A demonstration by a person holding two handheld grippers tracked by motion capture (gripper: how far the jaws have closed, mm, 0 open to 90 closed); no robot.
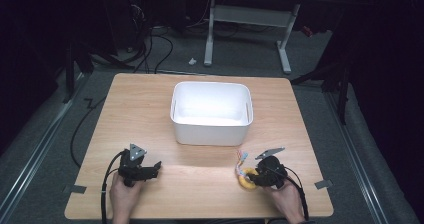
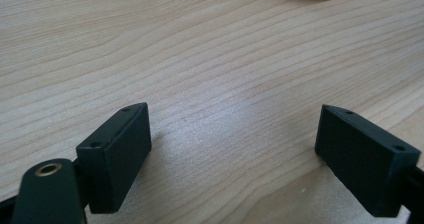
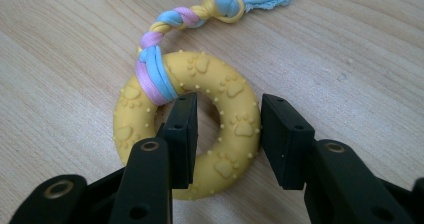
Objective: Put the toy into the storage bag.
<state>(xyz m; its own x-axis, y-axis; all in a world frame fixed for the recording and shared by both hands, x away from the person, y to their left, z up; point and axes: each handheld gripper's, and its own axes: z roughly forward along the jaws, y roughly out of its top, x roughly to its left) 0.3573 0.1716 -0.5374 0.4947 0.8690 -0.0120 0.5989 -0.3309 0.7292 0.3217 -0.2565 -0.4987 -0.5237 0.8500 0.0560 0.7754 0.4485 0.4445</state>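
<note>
The yellow ring toy [image 3: 187,129] lies flat on the table [image 1: 165,119], in front of the white bin [image 1: 211,113] and toward its right corner, well apart from it; its braided rope tail [image 3: 200,16] trails toward the bin. The right gripper [image 3: 225,134] straddles one side of the ring, one jaw in the hole and one outside, narrowed on the rubber, though I cannot tell whether both pads press; such a shallow bite on rounded, nubbed rubber could slip or let the toy swing on lifting, and the loose tail might catch the bin's rim. The left gripper [image 2: 235,154] rests wide open over bare wood, left of the bin's front, holding nothing.

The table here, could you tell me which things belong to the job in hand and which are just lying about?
In the job:
- yellow ring toy with braided rope
- right gripper, one jaw in the ring's hole, one outside
- white bin, probably

Lying about:
- left gripper, open over bare table
</note>
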